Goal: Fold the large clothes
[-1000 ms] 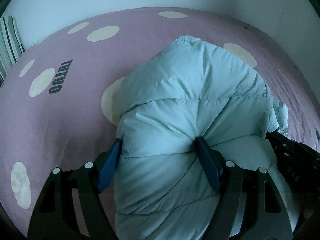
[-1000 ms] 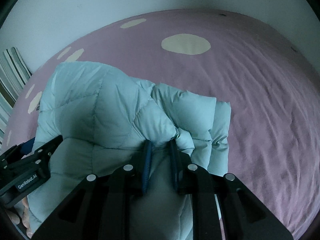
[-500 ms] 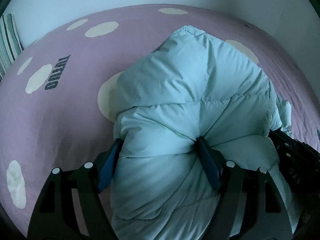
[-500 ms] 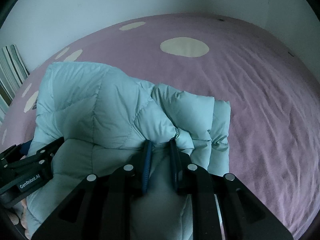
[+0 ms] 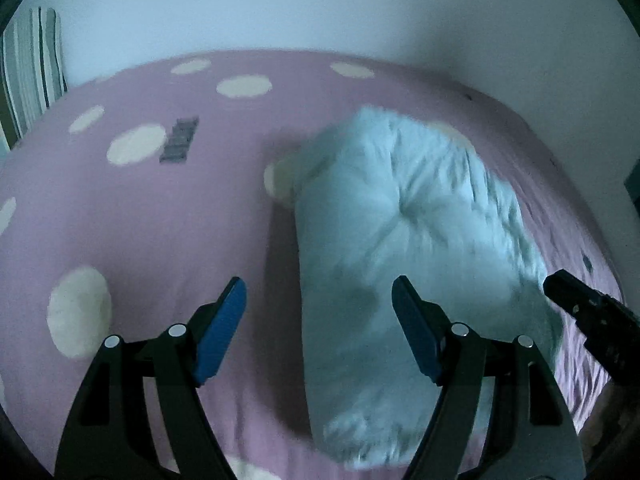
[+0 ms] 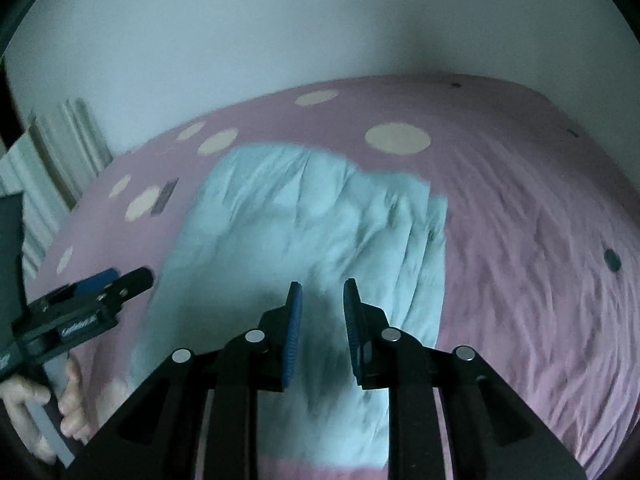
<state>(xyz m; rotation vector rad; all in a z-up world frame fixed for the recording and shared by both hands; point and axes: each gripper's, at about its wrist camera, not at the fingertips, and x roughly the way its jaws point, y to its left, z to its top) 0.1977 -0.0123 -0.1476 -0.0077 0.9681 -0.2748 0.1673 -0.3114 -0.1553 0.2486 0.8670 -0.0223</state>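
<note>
We've let go of the jacket (image 5: pixel 404 240): it lies bunched on the pink bed (image 5: pixel 160 240), right of centre. Left gripper (image 5: pixel 318 320) gapes wide with nothing in it; right gripper (image 6: pixel 322 320), jaws just been opening, grips nothing either.

Folded puffer jacket (image 5: pixel 400 240) beyond parted jaws

I see my left gripper (image 5: pixel 319 310) as a black frame with cut-out openings, silver round screws on top and two blue pads (image 5: pixel 222 330). My right gripper (image 6: pixel 322 322) has the same black frame, with ribbed blue pads (image 6: pixel 292 334). The left one carries a small white label, blurred.
</note>
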